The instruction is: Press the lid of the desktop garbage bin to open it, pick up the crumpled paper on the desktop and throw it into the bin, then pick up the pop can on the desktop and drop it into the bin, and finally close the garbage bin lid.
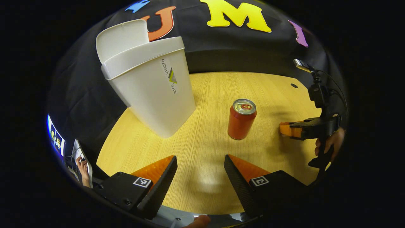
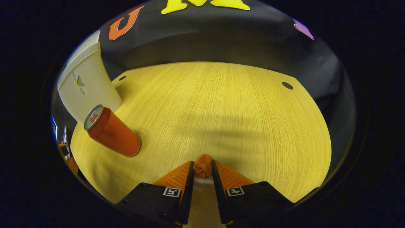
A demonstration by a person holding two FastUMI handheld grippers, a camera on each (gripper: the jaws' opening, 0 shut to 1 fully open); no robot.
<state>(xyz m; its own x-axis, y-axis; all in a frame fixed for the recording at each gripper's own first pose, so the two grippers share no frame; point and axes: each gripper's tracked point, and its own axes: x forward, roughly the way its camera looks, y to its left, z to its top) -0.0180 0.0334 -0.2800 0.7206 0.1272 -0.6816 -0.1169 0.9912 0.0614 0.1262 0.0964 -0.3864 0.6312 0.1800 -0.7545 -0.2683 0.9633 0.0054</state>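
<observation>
A white desktop bin (image 1: 152, 95) stands at the far left of the wooden table (image 1: 208, 177), its lid (image 1: 121, 36) tipped up and open. An upright red pop can (image 1: 241, 120) stands to the right of it. My left gripper (image 1: 200, 158) hovers open over bare table in front of both, with nothing between its fingers. In the right gripper view, my right gripper (image 2: 202, 163) is shut on a small crumpled orange paper (image 2: 202, 169) low over the table. The can (image 2: 114, 133) and bin (image 2: 85, 91) lie to its left. My right gripper (image 1: 282, 129) sits right of the can.
A hand (image 1: 332, 142) holds the right gripper, with a cable running up from it. A person's hand (image 1: 83, 167) and screens (image 1: 55, 139) show beyond the table's left edge. Small round holes (image 2: 287, 85) mark the tabletop's far corners. Black cloth backs the table.
</observation>
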